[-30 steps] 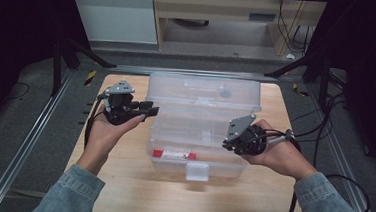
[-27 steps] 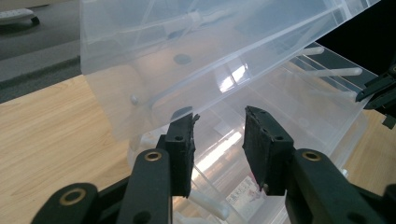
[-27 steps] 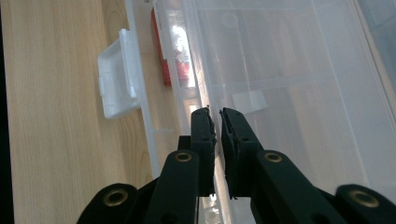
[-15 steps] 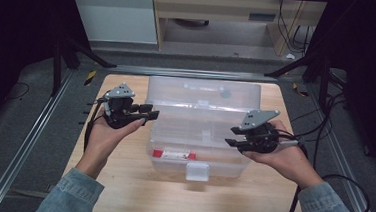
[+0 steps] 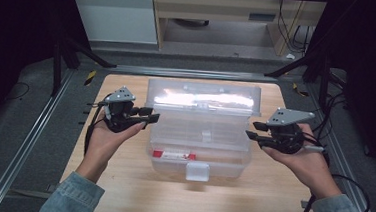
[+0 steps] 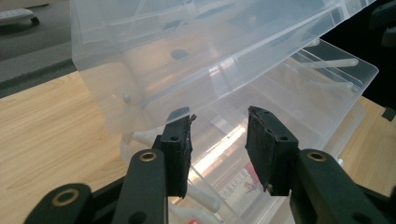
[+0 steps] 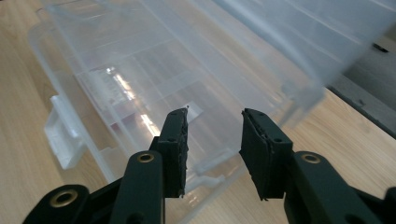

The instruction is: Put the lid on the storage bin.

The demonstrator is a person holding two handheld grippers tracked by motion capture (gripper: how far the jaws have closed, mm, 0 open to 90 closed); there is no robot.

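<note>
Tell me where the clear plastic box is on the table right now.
In the high view the clear plastic box sits mid-table with its lid raised, between the left gripper and the right gripper, white latch facing the person.

The see-through plastic box with a lid (image 5: 200, 132) has a red and white label (image 5: 173, 155) inside. It sits on a light brown wooden table (image 5: 120, 179). Both gripper tools are black and grey.

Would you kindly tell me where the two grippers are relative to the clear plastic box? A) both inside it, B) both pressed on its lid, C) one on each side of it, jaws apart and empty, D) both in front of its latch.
C: in the high view the left gripper and right gripper flank the clear plastic box, jaws open with nothing between them.
</note>
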